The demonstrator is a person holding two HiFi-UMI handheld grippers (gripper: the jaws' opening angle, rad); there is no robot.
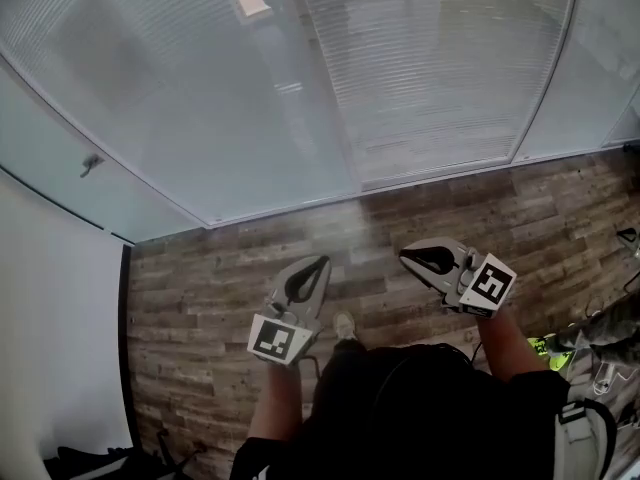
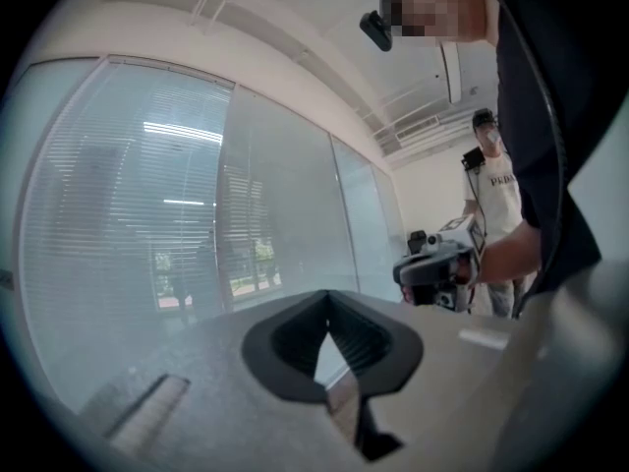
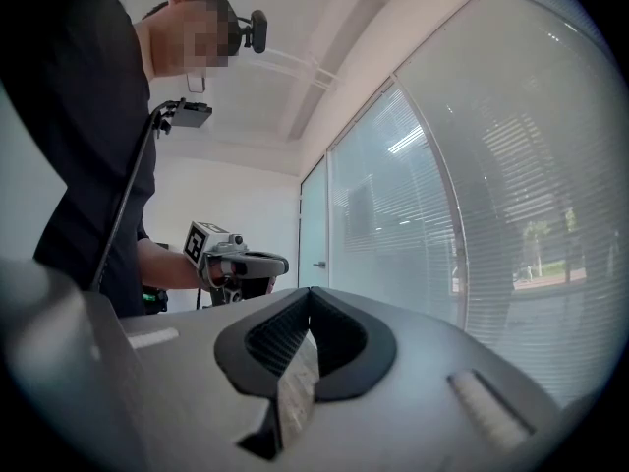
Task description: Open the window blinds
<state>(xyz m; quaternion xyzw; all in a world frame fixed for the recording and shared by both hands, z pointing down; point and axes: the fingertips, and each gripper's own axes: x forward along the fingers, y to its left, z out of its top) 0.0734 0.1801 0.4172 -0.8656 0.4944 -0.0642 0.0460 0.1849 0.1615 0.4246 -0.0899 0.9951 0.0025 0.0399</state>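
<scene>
Left tool (image 1: pixel 318 265) and right tool (image 1: pixel 410 257) both closed, empty, held level over wood floor (image 1: pixel 200 298). Blinds (image 1: pixel 430 78) ahead, slats shut. Probably light and easily bent, so grip a cord or wand, not slats. Neither visible.

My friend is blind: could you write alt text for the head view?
A person holds a grey left gripper and grey right gripper, jaws shut and empty, above a brown wood-plank floor, facing lowered white slatted window blinds.
</scene>
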